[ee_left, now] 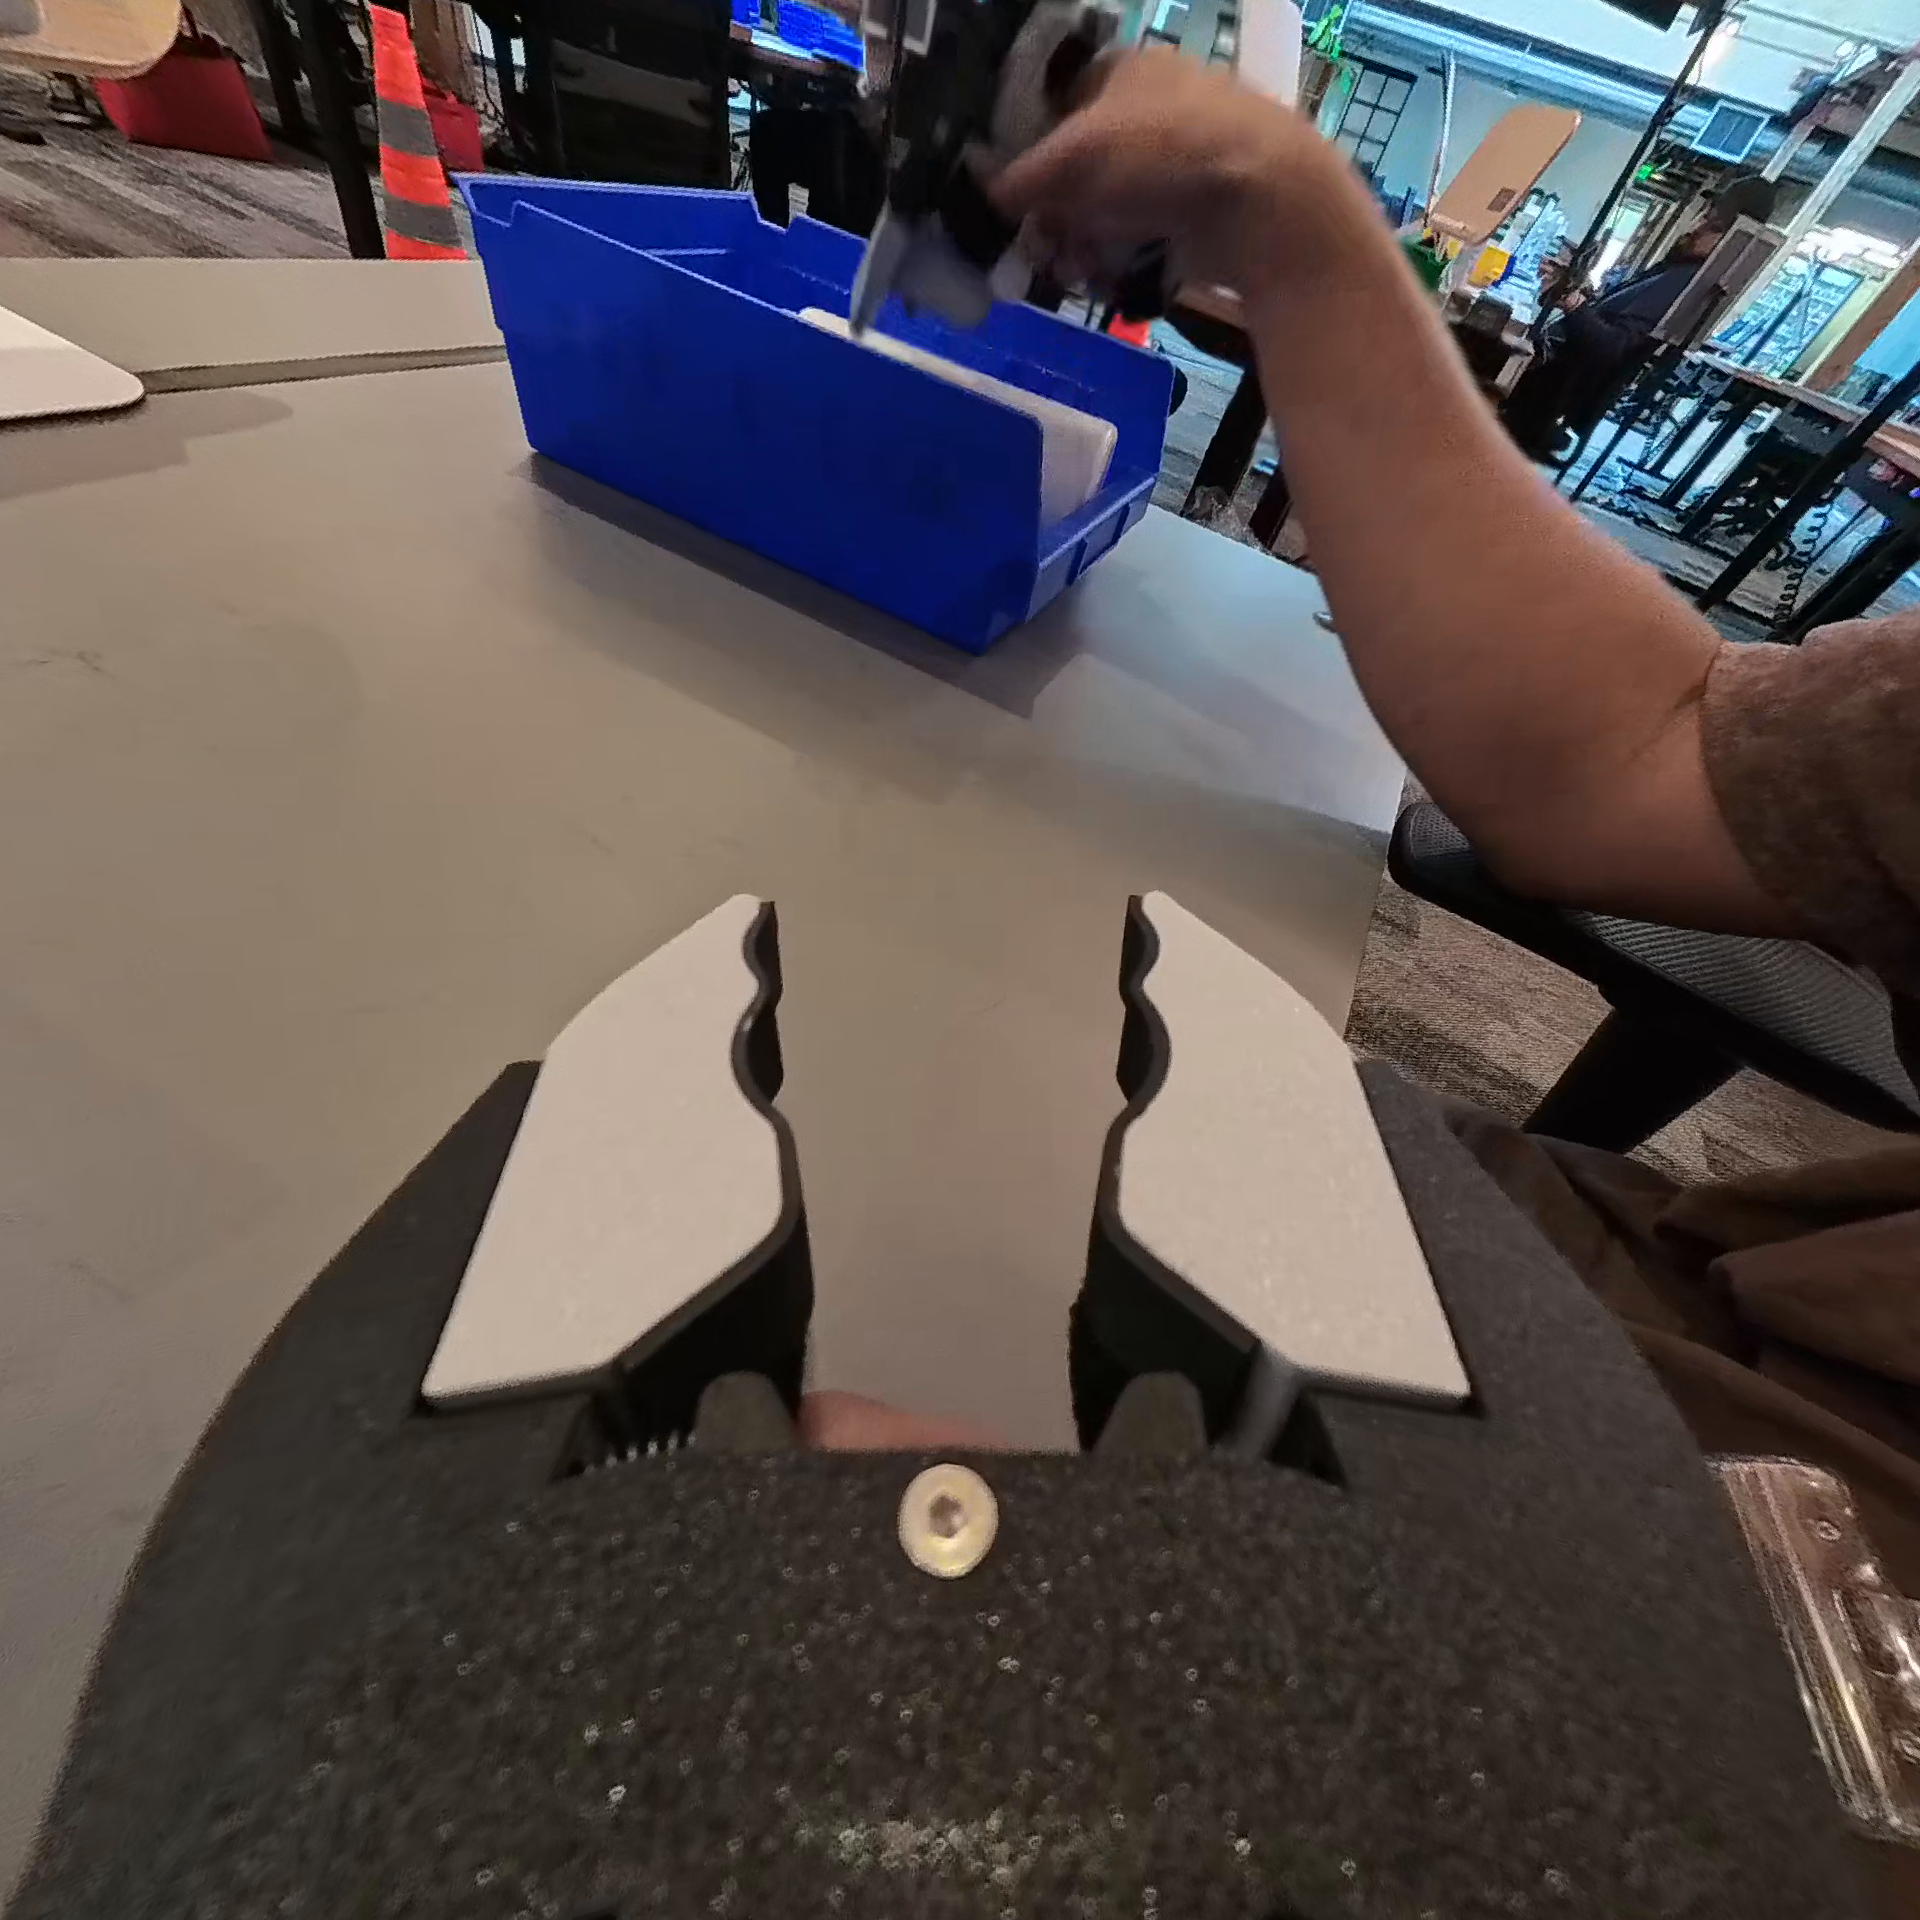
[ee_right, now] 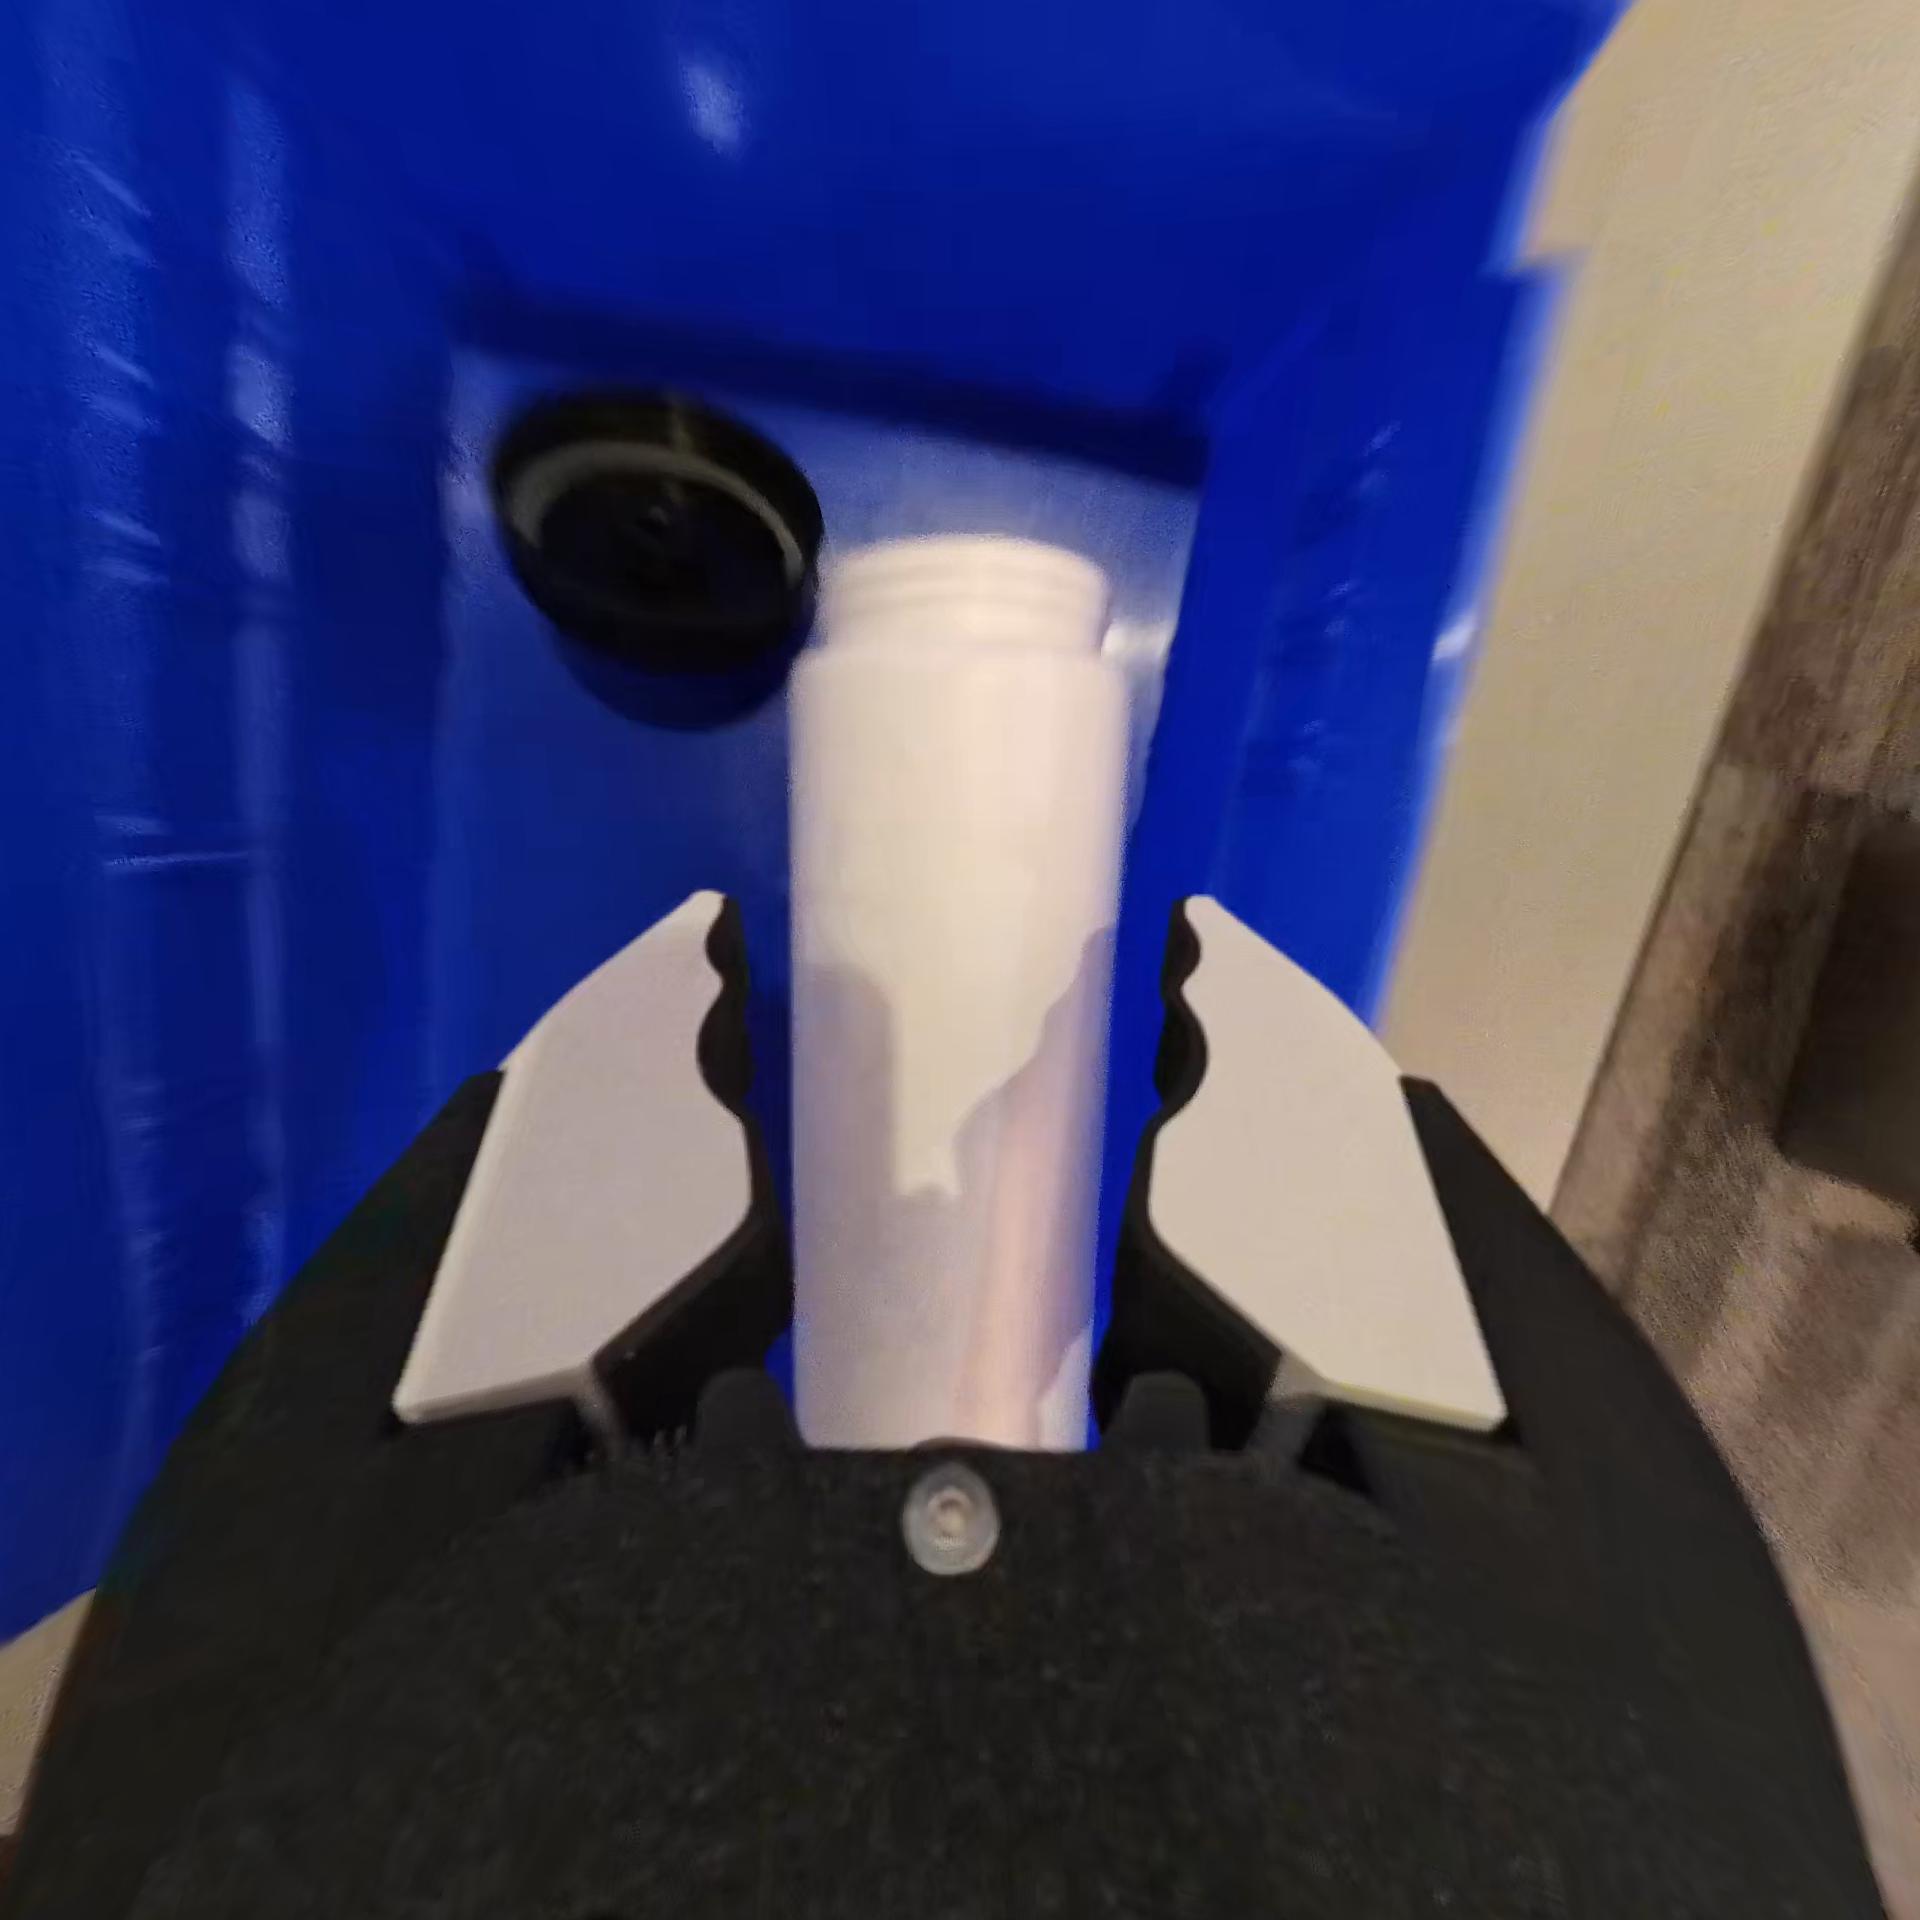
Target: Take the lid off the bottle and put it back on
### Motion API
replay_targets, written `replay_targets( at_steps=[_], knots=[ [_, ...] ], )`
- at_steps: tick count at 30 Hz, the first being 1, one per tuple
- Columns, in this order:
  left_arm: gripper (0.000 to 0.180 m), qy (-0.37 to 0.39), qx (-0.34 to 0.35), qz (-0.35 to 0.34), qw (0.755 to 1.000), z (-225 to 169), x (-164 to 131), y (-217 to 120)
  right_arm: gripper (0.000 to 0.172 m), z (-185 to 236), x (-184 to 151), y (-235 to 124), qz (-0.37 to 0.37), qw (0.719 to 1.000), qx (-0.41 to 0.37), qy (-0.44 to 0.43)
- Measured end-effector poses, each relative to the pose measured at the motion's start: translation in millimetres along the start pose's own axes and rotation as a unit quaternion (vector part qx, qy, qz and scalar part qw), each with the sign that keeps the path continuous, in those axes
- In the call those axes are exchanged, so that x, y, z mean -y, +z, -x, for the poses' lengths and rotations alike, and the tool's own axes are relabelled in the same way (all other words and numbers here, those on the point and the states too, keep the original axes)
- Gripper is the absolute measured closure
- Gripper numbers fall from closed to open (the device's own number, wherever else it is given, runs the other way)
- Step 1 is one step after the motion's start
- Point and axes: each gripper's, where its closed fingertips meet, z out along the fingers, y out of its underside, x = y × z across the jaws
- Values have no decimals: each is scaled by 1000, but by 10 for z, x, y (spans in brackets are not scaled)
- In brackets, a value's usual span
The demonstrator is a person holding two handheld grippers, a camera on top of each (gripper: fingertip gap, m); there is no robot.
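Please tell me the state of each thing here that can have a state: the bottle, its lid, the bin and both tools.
White bottle: uncapped, lying in the bin, threaded neck bare.
Black lid: off, lying in the bin beside the bottle neck.
Blue bin: on the table, holding bottle and lid.
Right tool: open around the bottle, pads not touching it.
Left tool: open, empty, over the grey table.

The bin is bright blue; the bottle in it is plain white, and the lid beside it black. The table is flat grey. Both grippers have pale grey fingers with black pads on speckled black bodies. A cone is orange with grey bands. The sleeve is brown.
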Motion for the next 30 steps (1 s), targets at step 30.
replay_targets(
  at_steps=[30],
  knots=[
    [121,-66,390,-205,895,1658,472,-1765,101,898,-1220,-932,-482,875,-50,14]
  ],
)
